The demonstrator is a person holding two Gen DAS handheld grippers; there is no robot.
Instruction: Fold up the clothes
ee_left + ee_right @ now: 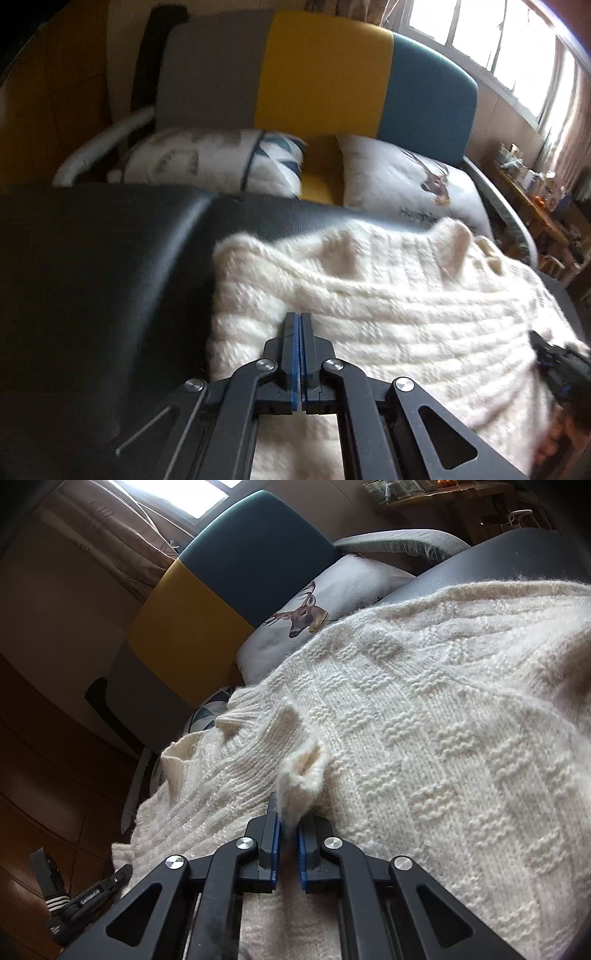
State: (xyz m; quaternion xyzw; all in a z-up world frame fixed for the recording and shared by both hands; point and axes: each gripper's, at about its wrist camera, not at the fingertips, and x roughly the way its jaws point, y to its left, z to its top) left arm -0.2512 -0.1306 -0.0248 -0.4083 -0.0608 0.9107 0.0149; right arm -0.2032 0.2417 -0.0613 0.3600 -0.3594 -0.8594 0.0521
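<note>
In the left wrist view, a black leather bench (92,280) fills the nine o'clock side, its padded top running across to the middle. Beyond it, toward eleven o'clock, a white cushion with blue triangles (218,158) leans against a headboard banded grey, yellow and teal (317,70). At one o'clock a second white cushion, printed with a deer (410,177), sits beside it, and a bright window (491,33) stands at two o'clock. The cream knitted sweater (369,302) lies spread over the bench from the centre to three o'clock, its upper edge rumpled into small peaks. The left gripper (299,317) rests at six o'clock with its blue-lined jaws pressed together, tips over the sweater's left part; whether any knit is caught between them cannot be told. At four o'clock the other gripper's black body is just visible on the sweater's edge.

In the right wrist view, a wooden floor (44,760) lies at nine o'clock, the headboard (207,602) at eleven, the deer cushion (317,605) at twelve. The sweater (443,720) covers the centre to three o'clock. The right gripper (290,819) at six o'clock pinches a raised tuft of the sweater between its pads (275,830), jaws slightly apart around the fold.
</note>
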